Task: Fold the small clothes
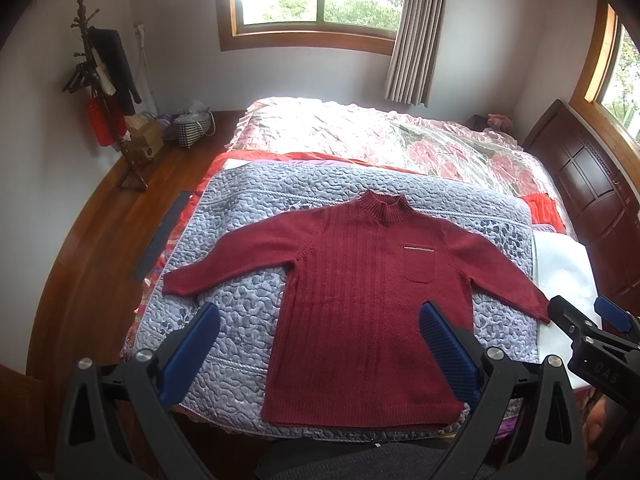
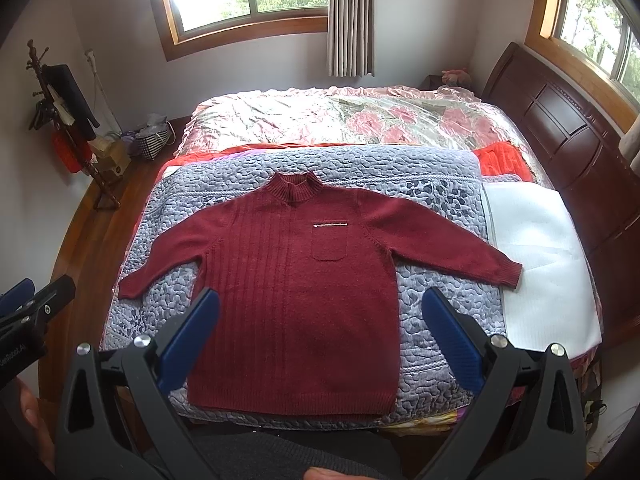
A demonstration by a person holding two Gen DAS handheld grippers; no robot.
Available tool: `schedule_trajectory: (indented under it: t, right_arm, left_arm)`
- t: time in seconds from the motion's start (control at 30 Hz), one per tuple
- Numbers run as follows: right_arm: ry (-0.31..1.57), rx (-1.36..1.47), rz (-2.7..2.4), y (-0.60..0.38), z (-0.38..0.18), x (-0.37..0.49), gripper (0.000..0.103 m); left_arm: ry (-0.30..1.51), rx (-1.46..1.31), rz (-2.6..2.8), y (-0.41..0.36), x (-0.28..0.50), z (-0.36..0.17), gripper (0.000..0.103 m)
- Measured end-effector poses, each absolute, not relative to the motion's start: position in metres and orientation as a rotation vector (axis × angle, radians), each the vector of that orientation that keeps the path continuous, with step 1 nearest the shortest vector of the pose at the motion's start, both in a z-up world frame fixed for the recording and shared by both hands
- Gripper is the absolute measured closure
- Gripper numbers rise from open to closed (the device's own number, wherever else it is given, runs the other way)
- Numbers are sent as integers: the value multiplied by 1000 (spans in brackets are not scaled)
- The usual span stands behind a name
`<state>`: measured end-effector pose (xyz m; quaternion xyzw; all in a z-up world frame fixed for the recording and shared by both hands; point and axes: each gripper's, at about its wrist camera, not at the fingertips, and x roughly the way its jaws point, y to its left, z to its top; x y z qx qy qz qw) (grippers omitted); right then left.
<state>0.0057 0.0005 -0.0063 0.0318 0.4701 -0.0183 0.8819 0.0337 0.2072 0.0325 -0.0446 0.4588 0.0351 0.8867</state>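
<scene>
1. While both grippers hover above the near edge of the bed, a dark red knit sweater (image 1: 356, 300) lies flat and face up on a grey-blue quilted coverlet (image 1: 248, 208), filling the centre of both wrist views.
2. Its ribbed mock-neck collar (image 2: 294, 188) points toward the top of the frame, both sleeves are spread out to the sides, and a chest pocket (image 2: 329, 242) with a pale trim strip sits right of centre.
3. The left gripper (image 1: 320, 316) has its jaws spread wide, blue pads (image 1: 192, 356) framing the sweater's lower body from above; nothing is between them.
4. The right gripper (image 2: 320, 304) likewise has its jaws spread and pinches nothing, its blue pads (image 2: 452, 340) standing either side of the sweater's hem area.
5. Each gripper shows in the other's view: the right one at the right edge of the left wrist view, near the sweater's cuff (image 1: 542, 310); the left one at the left edge of the right wrist view.
6. Beyond the coverlet, a pink floral bedspread (image 2: 360, 120) covers the far half of the bed, and a white pad (image 2: 536, 256) lies at the right, under the tip of one sleeve.
7. A dark wooden headboard (image 2: 560, 128) runs down the right side, a coat stand (image 1: 100, 92) hung with clothes stands at upper left, and a wood-framed window (image 1: 316, 0) with a grey curtain (image 1: 416, 32) fills the top.
</scene>
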Motion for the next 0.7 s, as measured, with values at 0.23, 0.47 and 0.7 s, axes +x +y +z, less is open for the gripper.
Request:
schedule_trajectory:
  t: [0.23, 0.47, 0.7]
  right_arm:
    - [975, 62, -43, 1, -4, 4, 3]
    - [973, 64, -48, 0, -2, 3, 3]
    - [975, 62, -46, 0, 0, 3, 3]
  left_arm:
    - [953, -93, 63, 207, 34, 33, 4]
    - [956, -86, 56, 204, 35, 32, 4]
    - [958, -85, 55, 203, 36, 32, 4]
